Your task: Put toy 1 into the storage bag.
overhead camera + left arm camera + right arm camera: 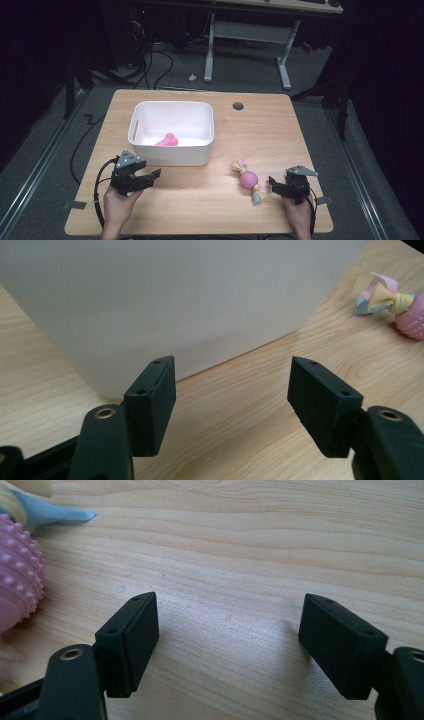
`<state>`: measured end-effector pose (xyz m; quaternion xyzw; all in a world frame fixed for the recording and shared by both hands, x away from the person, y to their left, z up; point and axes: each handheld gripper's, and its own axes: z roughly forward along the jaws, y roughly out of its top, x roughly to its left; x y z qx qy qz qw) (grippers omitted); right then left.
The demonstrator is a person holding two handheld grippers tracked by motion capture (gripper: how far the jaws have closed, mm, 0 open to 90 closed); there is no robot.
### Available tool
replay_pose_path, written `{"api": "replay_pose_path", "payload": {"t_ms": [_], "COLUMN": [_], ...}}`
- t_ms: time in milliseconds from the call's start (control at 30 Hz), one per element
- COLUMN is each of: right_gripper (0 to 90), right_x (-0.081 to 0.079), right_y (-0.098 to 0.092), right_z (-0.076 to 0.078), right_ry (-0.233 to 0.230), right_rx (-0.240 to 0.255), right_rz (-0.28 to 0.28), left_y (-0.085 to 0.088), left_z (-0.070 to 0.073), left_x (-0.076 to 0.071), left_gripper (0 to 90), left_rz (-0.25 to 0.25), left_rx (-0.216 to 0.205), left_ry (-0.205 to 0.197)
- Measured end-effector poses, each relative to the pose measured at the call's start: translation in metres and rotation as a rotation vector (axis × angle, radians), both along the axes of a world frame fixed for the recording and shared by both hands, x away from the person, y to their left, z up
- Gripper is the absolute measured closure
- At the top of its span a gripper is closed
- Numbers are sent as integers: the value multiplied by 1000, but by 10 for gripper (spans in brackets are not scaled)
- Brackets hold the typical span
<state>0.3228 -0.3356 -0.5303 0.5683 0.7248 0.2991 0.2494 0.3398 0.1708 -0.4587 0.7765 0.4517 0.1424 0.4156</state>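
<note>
A white plastic bin (175, 155) stands on the wooden table (200, 205), left of centre, with a pink toy (167, 140) lying inside it. A rope toy with a pink spiky ball (247, 179) lies on the table to the bin's right. My left gripper (154, 178) is held low just in front of the bin's left corner, open and empty. In the left gripper view the gripper (232, 362) faces the bin wall (175, 300), with the rope toy (400, 307) farther off. My right gripper (271, 184) rests right of the rope toy, open. In the right gripper view the gripper (229, 597) has bare wood between its jaws and the spiky ball (17, 575) at the left.
A round cable hole (238, 106) sits near the table's far edge. Behind the table a white desk frame (247, 35) stands on the grey floor amid loose cables. Bare wood lies between the two grippers and to the right of the bin.
</note>
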Motion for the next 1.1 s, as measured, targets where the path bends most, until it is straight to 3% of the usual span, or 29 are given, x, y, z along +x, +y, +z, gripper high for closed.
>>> {"api": "replay_pose_path", "payload": {"t_ms": [267, 633, 800, 1100], "right_gripper": [245, 245, 245, 245], "right_x": [0, 0, 0, 0], "right_y": [0, 0, 0, 0], "right_z": [0, 0, 0, 0], "right_ry": [0, 0, 0, 0], "right_rx": [0, 0, 0, 0], "right_rz": [-1, -2, -2, -2], "left_y": [-7, -25, -29, -31], "left_z": [-23, -62, -71, -76], "left_x": [1, 6, 11, 15], "left_gripper": [364, 363, 355, 371], "left_rz": [57, 42, 42, 57], "left_rx": [43, 99, 125, 142], "left_ry": [-21, 3, 14, -19]}}
